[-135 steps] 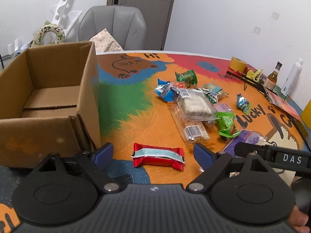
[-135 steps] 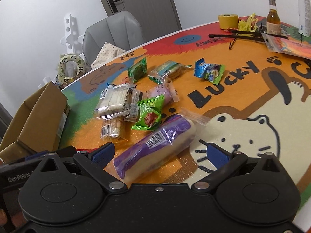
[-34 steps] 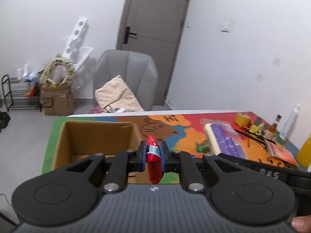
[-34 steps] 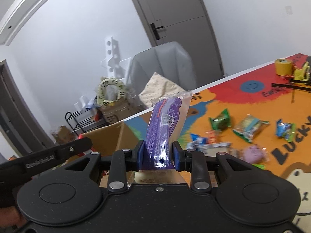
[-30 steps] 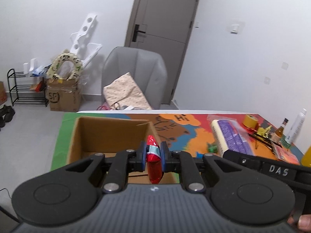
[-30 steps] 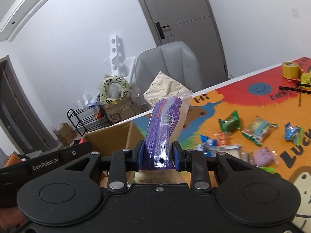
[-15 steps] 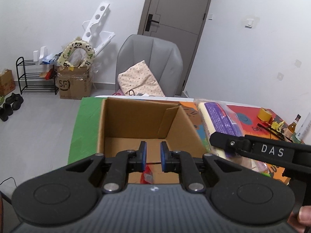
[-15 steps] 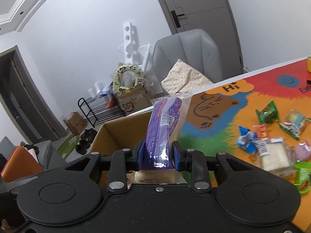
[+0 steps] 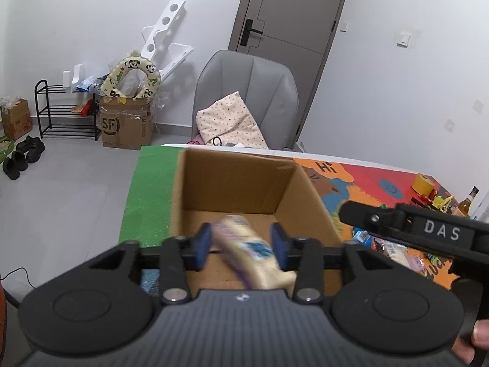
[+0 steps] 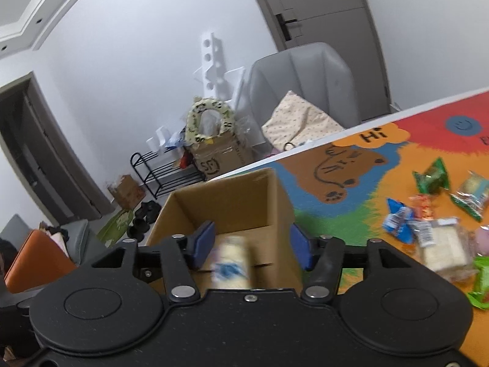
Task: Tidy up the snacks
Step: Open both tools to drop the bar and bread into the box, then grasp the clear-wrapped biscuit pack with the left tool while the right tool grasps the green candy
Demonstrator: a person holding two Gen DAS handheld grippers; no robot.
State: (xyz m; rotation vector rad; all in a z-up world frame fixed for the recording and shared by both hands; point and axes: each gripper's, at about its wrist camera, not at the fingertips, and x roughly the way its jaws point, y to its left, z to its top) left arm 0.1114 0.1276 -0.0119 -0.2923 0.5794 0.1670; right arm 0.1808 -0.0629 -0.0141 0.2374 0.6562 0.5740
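Both tongs hang over the open cardboard box [image 9: 244, 183], and their jaws have just been opening. The left tongs [image 9: 241, 243] stand half wide and grip nothing. The right tongs [image 10: 250, 246] are likewise parted, and the purple snack pack [image 10: 230, 264], blurred, seems to be dropping free between the pads into the box below. Many snacks [image 10: 428, 214] remain loose on the tabletop [image 10: 351, 214], to the right of the right tongs. The box walls rise close on both sides; above it is open room.
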